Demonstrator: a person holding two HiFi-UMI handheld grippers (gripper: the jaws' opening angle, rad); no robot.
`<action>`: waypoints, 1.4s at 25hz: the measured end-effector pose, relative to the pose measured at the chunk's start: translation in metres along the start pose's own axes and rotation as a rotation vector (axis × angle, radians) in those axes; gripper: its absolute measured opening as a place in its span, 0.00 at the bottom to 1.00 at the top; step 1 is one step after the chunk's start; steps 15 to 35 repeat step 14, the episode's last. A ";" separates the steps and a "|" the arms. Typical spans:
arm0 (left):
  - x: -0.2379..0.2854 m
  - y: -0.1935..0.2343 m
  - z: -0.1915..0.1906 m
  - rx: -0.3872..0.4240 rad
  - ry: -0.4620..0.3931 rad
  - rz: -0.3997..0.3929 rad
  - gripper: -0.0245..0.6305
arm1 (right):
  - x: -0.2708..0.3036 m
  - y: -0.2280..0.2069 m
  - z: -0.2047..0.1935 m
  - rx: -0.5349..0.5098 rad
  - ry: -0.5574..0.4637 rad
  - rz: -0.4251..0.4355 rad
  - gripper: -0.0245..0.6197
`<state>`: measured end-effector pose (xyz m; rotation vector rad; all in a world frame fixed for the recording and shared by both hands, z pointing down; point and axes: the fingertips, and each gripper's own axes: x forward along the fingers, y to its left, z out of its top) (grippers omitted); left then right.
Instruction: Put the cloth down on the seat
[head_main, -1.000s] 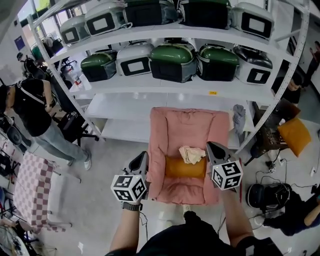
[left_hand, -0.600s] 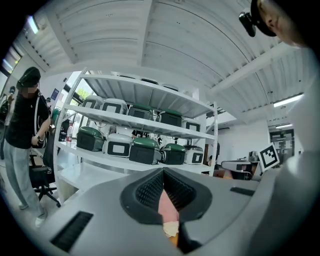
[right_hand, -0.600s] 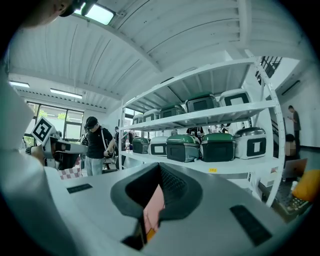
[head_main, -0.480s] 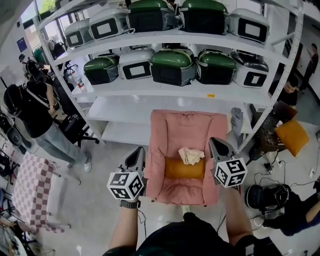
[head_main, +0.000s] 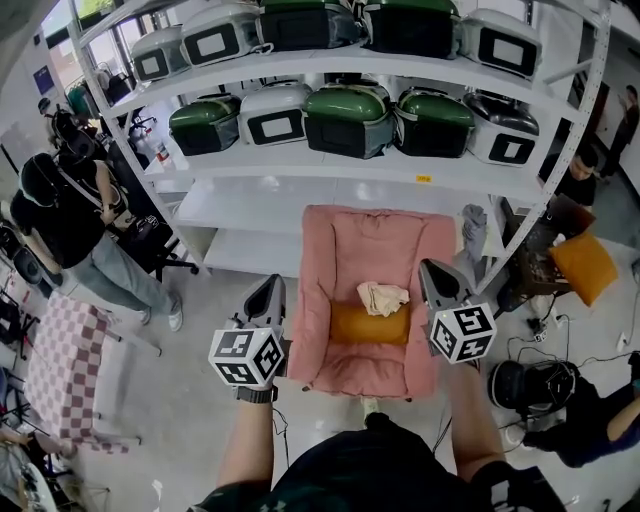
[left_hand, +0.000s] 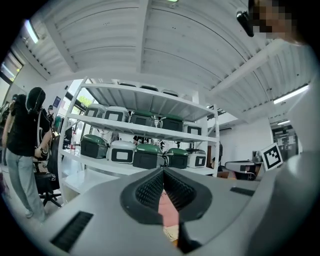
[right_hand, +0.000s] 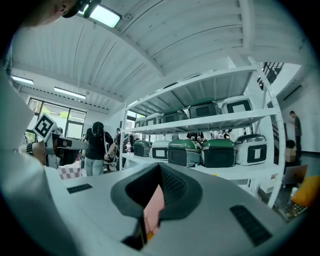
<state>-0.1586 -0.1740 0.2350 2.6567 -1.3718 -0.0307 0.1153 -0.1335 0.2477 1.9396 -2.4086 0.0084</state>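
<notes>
Delta over the last second: both my claws have pulled apart sideways and off the chair. The left claw (head_main: 270, 290) now hangs over the floor, just outside the left arm of the pink armchair (head_main: 335, 250). The right claw (head_main: 432, 272) sits over the chair's right arm. Neither is above the seat any more.

Claw state: the left pads meet at the tip with nothing between them, only pink upholstery showing through the gap below. The right is fully together too, also empty.

The cloth (head_main: 383, 298) hasn't moved relative to the chair. It's a cream crumpled heap on the seat, at the back edge of the orange seat cushion (head_main: 370, 326) and up against the foot of the backrest, slightly right of centre. Nothing is touching it.

My read: the placement is done. The cloth is released and resting on the seat, and I'm backing away. No regrasp looks needed unless someone wants it centred.

Orientation: it's bunched, so there's no real front. The long axis runs roughly side to side across the seat, with a looser lobe reaching toward the right arm. It lies flat-ish and nothing hangs over an edge.
</notes>
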 end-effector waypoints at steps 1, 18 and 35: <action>0.000 -0.001 0.000 -0.001 0.000 0.000 0.05 | -0.001 0.000 0.000 0.000 0.001 0.000 0.05; 0.000 -0.008 0.002 0.005 -0.003 0.001 0.05 | -0.005 -0.001 0.001 -0.018 0.005 0.008 0.05; 0.000 -0.008 0.002 0.005 -0.003 0.001 0.05 | -0.005 -0.001 0.001 -0.018 0.005 0.008 0.05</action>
